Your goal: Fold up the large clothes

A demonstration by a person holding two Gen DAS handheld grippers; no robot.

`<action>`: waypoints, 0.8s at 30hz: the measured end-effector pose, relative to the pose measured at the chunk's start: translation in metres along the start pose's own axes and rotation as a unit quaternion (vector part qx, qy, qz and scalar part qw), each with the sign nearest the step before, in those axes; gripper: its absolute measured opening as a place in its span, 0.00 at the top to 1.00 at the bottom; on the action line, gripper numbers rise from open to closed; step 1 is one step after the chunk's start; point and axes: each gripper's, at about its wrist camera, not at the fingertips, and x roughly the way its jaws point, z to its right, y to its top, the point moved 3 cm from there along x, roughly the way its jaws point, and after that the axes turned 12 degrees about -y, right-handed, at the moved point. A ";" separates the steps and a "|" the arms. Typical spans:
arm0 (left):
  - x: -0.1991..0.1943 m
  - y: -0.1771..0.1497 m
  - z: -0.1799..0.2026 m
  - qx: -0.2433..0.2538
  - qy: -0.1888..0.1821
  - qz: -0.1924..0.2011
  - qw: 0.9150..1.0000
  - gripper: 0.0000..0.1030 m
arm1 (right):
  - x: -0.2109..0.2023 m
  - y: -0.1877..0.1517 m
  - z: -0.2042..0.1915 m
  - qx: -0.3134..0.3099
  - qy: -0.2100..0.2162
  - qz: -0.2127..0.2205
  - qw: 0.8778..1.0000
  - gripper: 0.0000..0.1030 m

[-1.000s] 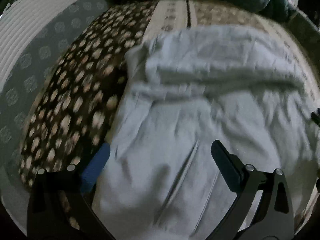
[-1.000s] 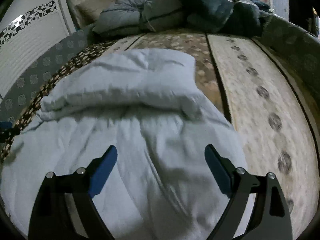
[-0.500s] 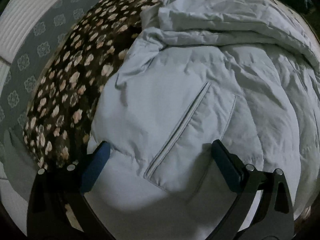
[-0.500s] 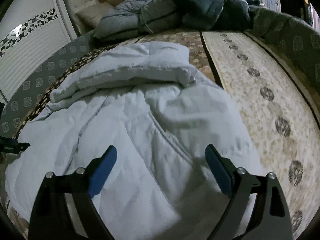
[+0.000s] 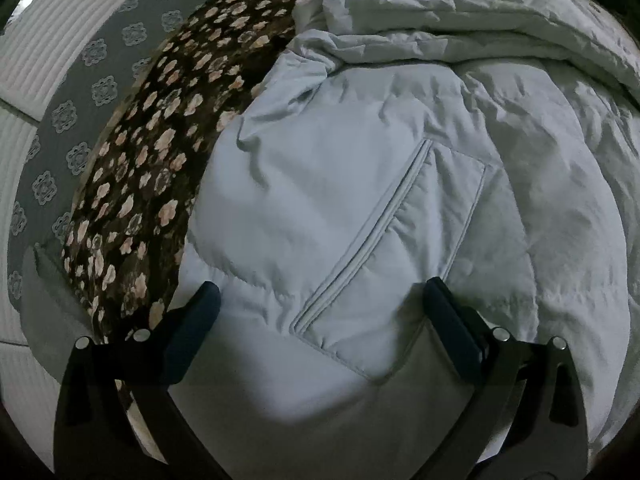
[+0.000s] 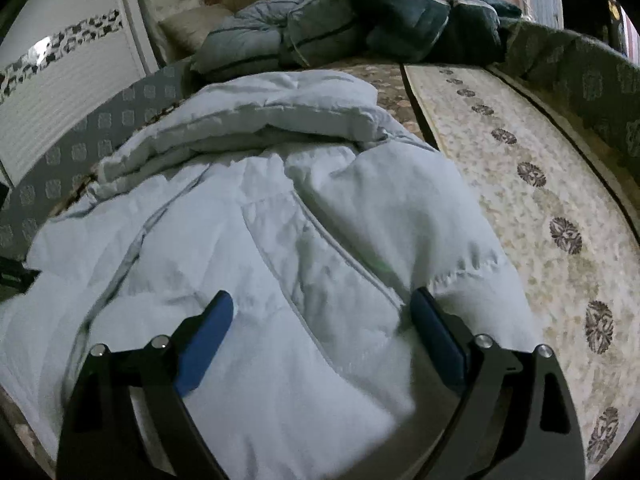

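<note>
Across the middle of both frames: pale padded jacket (image 5: pixel 360 184), spread on a bed, filling most of the left wrist view and the lower left and centre of the right wrist view (image 6: pixel 248 248). Fabric puffy, creased. Slanted welt pocket (image 5: pixel 384 236) sits frame centre in the left view, running from lower left to upper right; its opening looks shut and nothing shows of any contents. A second slanted pocket seam (image 6: pixel 344 256) shows centre in the right view. Top part of the jacket is folded back on itself into a thick roll, upper right of the left view, upper centre of the right.

Left gripper (image 5: pixel 320 312): jaws wide apart, blue pads low in frame, holding nothing. Pads hover over the jacket's near edge; contact cannot be told. Left pad lies at the jacket's border with the bedding.

Right gripper (image 6: pixel 322 320): jaws likewise spread, nothing between them but jacket surface below. Contact cannot be told here either.

Outward: dark floral blanket (image 5: pixel 148 168) beside the jacket, left of frame in the left view. Cream patterned bedspread (image 6: pixel 532 216) with a row of dark medallions, right of frame in the right view, jacket edge lying on it. Grey quilted border (image 5: pixel 68 120) beyond the floral blanket. Heap of blue-grey and dark bedding (image 6: pixel 344 28) at the far end, top centre, well apart from the jacket. White ribbed panel (image 6: pixel 64 92), upper left.
</note>
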 end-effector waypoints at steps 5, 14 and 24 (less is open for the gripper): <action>-0.004 -0.016 0.007 -0.017 0.005 0.024 1.000 0.03 | 0.001 -0.003 0.003 0.007 0.004 0.001 1.000 0.11; -0.007 -0.038 0.012 -0.015 -0.002 0.053 0.999 0.03 | 0.003 -0.005 -0.003 -0.013 -0.018 -0.003 1.000 0.09; -0.064 -0.080 -0.012 0.046 -0.020 0.096 0.994 0.03 | -0.044 -0.013 0.048 0.015 -0.059 0.002 0.998 0.09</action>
